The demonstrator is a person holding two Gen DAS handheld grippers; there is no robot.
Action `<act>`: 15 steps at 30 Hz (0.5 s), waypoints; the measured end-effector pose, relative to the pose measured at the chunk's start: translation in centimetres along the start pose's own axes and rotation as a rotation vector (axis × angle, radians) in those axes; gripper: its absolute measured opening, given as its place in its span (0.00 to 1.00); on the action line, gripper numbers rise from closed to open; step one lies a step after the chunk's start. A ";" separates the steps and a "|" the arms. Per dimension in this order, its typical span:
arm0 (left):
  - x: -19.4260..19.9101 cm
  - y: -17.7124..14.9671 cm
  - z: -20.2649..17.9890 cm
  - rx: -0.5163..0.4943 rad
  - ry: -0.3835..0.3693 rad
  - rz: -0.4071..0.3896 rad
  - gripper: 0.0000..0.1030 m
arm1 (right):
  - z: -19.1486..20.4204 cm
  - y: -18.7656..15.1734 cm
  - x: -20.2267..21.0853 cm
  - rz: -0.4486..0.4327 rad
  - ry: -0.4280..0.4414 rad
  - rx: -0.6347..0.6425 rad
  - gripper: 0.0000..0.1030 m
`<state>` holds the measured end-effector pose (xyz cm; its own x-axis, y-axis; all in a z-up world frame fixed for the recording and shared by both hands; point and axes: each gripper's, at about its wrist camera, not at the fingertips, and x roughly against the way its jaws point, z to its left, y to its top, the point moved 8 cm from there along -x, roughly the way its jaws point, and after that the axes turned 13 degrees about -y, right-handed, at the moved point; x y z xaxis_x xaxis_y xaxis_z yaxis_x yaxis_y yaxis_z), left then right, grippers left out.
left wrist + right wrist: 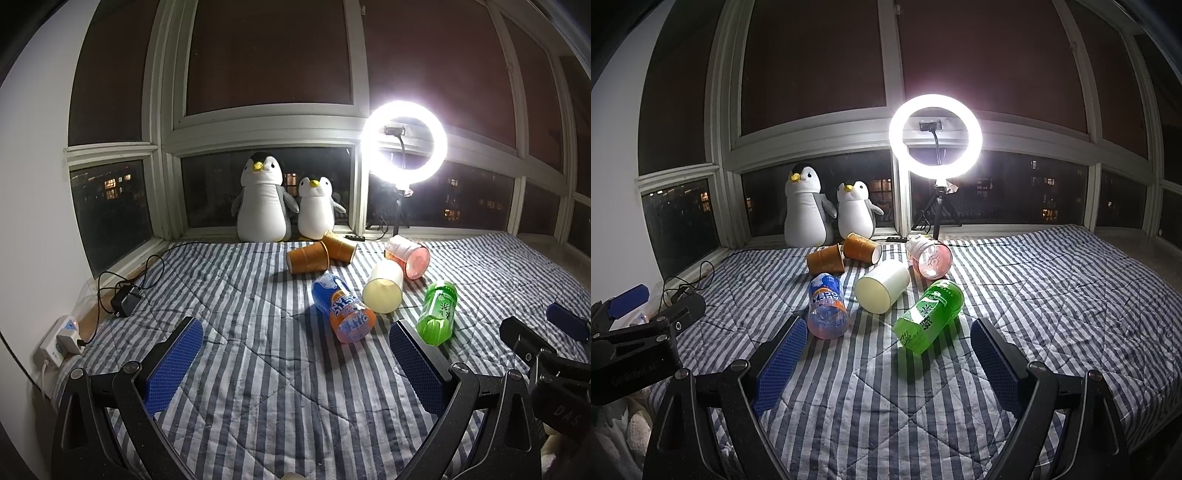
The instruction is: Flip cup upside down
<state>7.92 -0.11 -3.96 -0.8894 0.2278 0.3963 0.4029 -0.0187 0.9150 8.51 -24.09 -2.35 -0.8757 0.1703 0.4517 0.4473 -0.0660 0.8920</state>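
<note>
Several cups lie on their sides on a striped bedspread [258, 369]. A white cup [383, 288] [882, 290] lies in the middle. A blue-orange cup [343, 312] [826, 306] lies to its left, a green cup [437, 312] [929, 314] to its right. A pink cup [408, 256] [929, 256] and two brown paper cups [308, 256] [862, 247] lie behind. My left gripper [295, 336] is open and empty, short of the cups. My right gripper [888, 336] is open and empty, just short of the green cup.
Two plush penguins [264, 199] [853, 208] sit at the window sill. A lit ring light [404, 142] [936, 134] stands on a tripod behind the cups. A power strip [61, 339] and charger cable [125, 299] lie at the bed's left edge.
</note>
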 end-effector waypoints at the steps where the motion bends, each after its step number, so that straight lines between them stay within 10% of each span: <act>1: 0.0 0.0 0.0 -0.001 0.001 0.001 0.99 | 0.0 0.0 -0.1 0.002 0.000 0.000 0.86; 15: -0.1 0.1 -0.1 0.000 0.000 0.001 0.99 | 0.2 0.2 -0.3 0.005 0.000 -0.001 0.86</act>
<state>8.01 -0.19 -3.88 -0.8892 0.2276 0.3969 0.4036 -0.0187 0.9148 8.85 -23.91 -2.34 -0.8736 0.1704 0.4559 0.4511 -0.0683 0.8899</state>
